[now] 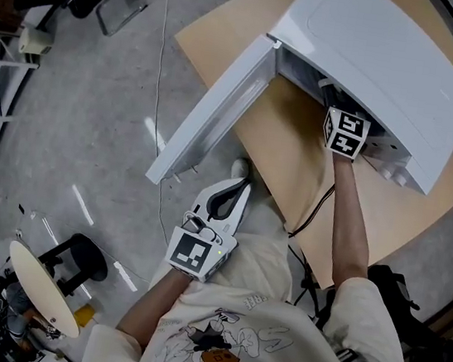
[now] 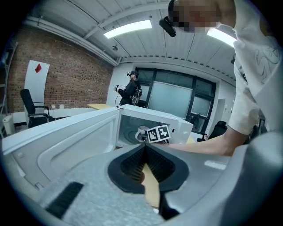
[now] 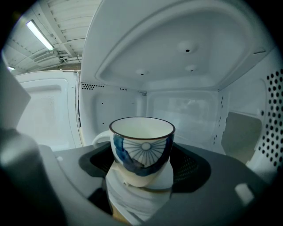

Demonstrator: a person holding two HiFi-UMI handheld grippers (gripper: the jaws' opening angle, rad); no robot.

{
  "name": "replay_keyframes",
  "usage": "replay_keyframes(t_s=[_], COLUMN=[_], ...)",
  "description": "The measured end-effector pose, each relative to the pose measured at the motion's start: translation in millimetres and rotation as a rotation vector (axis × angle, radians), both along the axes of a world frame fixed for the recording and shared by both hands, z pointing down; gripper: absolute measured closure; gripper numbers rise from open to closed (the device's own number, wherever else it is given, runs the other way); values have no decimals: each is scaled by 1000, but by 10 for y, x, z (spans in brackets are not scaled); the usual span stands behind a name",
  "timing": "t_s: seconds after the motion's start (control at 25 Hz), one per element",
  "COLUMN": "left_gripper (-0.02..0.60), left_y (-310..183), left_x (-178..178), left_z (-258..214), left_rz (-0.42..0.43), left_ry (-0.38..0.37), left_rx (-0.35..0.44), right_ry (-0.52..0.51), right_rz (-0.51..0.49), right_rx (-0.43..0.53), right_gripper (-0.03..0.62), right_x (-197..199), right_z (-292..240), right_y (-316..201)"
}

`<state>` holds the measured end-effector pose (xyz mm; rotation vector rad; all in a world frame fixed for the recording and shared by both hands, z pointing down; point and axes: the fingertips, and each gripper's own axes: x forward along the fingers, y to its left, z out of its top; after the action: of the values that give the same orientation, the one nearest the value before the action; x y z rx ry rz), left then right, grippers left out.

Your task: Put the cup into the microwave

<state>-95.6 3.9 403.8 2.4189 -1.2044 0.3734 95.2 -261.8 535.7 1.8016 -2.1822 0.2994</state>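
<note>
The right hand-held gripper (image 3: 142,171) reaches into the open white microwave (image 1: 377,63), and its marker cube (image 1: 346,133) sits just at the mouth of the cavity. The cup (image 3: 141,145), white with a dark rim and a blue fan pattern, stands upright between this hand-held gripper's two jaws. The jaws are clenched on its sides. The cup's handle (image 3: 101,137) sticks out to the left, over the left jaw. Below the cup is a pale reflection, and I cannot tell whether its base rests on the cavity floor. The back wall of the cavity lies ahead of the hand-held gripper, and a perforated side wall (image 3: 272,119) is to its right.

The left hand-held gripper (image 2: 145,150) is held well back from the microwave, near the person's body. Its jaws are clenched together with nothing between them. The microwave is ahead of it, with the cup and the other marker cube visible inside the cavity. The microwave door (image 1: 214,120) is swung wide open, ahead and to the left of the left hand-held gripper. The microwave stands on a light wooden bench (image 1: 296,161).
</note>
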Motion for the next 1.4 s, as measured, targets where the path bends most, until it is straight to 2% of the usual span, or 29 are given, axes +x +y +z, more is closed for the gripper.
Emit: replay_keyframes(t_s=[0.28,0.44,0.56,1.08,1.24,1.32,1.4], left_gripper=[578,578,578,578,576,529,520], left_y=[-17,-2,25,9,-319,-545,-785], left_x=[-43,-51,-43,-89,162,351,529], left_z=[-43,-40,-29,47,157,188,202], left_rz=[-11,-8,-2,10,34,53,69], left_ry=[7,7,11,-11,9,-2,-17], left_rx=[14,14,13,3,18,52,93], right_ry=[-34,-39,-44,-72,-68,-68,-68], right_rz=[35,34,24,-13,-5,-3,-8], right_rx=[-21,-24,-22,42,46,42,37], right_gripper=[178,180,213,204,206,206,208], right_x=[48,20,-11,16,-5,-19,-31], right_z=[19,28,39,25,1,1,-7], right_y=[44,97,101,130,127,154,177])
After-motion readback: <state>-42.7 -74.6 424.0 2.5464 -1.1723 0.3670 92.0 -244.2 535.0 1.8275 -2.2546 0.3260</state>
